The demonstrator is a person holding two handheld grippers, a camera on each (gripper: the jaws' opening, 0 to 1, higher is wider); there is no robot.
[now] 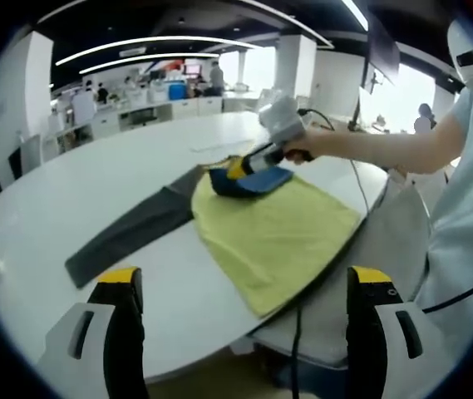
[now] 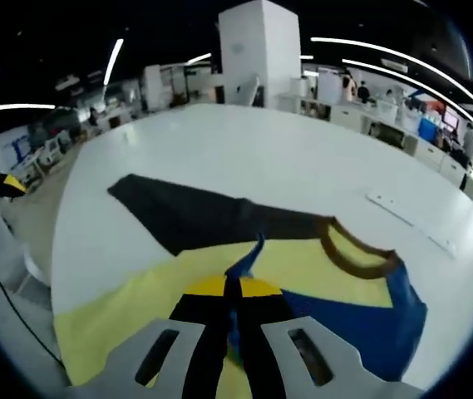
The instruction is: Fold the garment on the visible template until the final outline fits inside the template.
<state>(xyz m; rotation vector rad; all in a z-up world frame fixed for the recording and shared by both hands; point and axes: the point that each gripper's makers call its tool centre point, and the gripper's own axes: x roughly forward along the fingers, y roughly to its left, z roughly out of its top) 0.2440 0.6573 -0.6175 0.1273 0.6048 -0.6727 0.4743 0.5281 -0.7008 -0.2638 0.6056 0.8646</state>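
A garment lies on the white round table [image 1: 95, 183]: a yellow body [image 1: 269, 233], a blue part [image 1: 253, 181] and a dark grey sleeve [image 1: 132, 233] stretched to the left. My left gripper [image 1: 245, 278] is open, well short of the yellow cloth and near the table's edge. A person's hand holds my right gripper [image 1: 234, 170] over the garment's far end, shut on a fold of blue cloth. In the right gripper view, the right gripper [image 2: 233, 287] pinches the blue fabric [image 2: 361, 324] and lifts a peak of it. Beyond are the brown collar [image 2: 348, 249], the yellow cloth [image 2: 128, 316] and the grey sleeve [image 2: 186, 212].
A pale flat strip [image 2: 411, 220] lies on the table [image 2: 244, 141] past the collar. A person's arm and light shirt [image 1: 469, 216] stand at the right by the table edge, with a cable [image 1: 460, 295] hanging. Desks and people fill the far room.
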